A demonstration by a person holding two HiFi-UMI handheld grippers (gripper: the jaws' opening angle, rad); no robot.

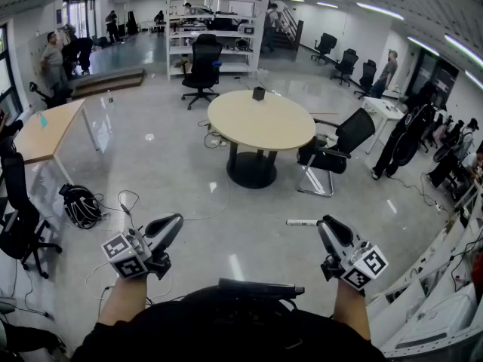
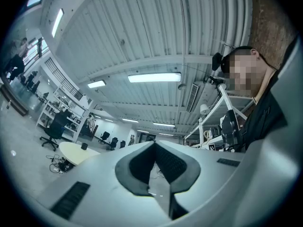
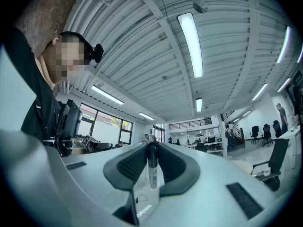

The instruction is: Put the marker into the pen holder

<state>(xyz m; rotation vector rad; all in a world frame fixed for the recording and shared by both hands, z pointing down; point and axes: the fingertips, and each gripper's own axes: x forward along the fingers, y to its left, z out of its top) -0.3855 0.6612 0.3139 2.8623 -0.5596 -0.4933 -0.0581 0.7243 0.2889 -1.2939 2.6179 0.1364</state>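
White-barrelled marker with a dark cap: pinched crosswise at the tips of the right tool, whose jaws are closed on it. Most of the barrel juts out to one side, unsupported.

Left tool: jaws drawn together, nothing between them.

Small dark pen holder: stands near the far edge of the round beige counter, well apart from both tools, with open floor between.

Risks, as judged:
- With so little of the marker in the pads, it may swivel or slip during the walk over.
- The holder's mouth looks small, so a tilted marker could strike the rim and tip or push the holder toward the edge.
- Loose cables on the floor by the counter's base, and a black chair at its right side, may hinder the approach.

Hard to make out:
- The holder's opening and contents are too small to read.
- The gripped end of the marker is covered by the jaws in the head view.
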